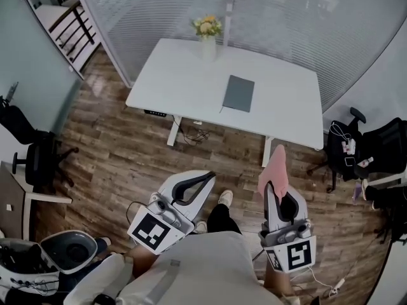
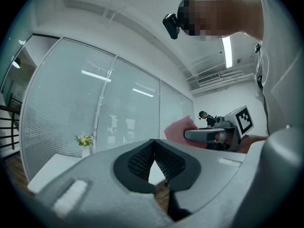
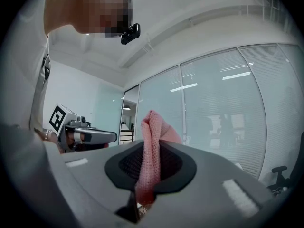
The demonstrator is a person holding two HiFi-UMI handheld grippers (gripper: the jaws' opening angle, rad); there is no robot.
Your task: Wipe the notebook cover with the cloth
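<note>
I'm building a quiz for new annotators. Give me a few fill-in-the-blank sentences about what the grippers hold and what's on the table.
1. The right gripper is shut on a ____ cloth.
2. The notebook on the white table has a dark ____ cover.
3. The left gripper is shut, with ____ between its jaws.

Missing words: pink; grey; nothing.

White desk (image 1: 184, 81), wood floor (image 1: 114, 164), glass partition (image 1: 152, 8), black chairs (image 1: 38, 157).
</note>
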